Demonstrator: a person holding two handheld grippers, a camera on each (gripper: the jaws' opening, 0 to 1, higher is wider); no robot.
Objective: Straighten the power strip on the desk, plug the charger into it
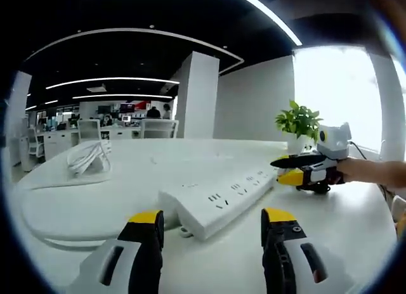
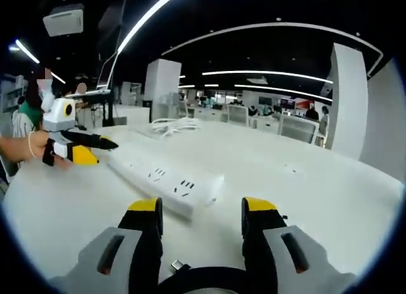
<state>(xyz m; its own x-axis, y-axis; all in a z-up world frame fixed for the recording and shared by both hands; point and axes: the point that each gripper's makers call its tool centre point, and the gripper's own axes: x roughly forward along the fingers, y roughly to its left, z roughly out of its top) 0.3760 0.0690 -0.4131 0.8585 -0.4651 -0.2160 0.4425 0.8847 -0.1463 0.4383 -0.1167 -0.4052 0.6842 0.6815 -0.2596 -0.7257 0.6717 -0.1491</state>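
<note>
A long white power strip [image 1: 222, 199] lies slanted on the round white table [image 1: 95, 205]. My left gripper [image 1: 212, 221] stands open just short of the strip's near end, with nothing between its yellow-tipped fingers. At the strip's far end a hand holds my right gripper [image 1: 298, 170]. In the right gripper view the same power strip [image 2: 165, 177] runs away to the left. My right gripper [image 2: 200, 211] is open before its near end, and the left gripper [image 2: 79, 148] sits at the far end. A coiled white cable [image 1: 89, 158] lies further back on the table.
A potted green plant [image 1: 298, 123] stands behind the right gripper near the bright window. The white cable coil [image 2: 174, 124] lies past the strip. A dark cable with a small metal connector [image 2: 176, 265] shows low between the right jaws. Office desks and chairs fill the background.
</note>
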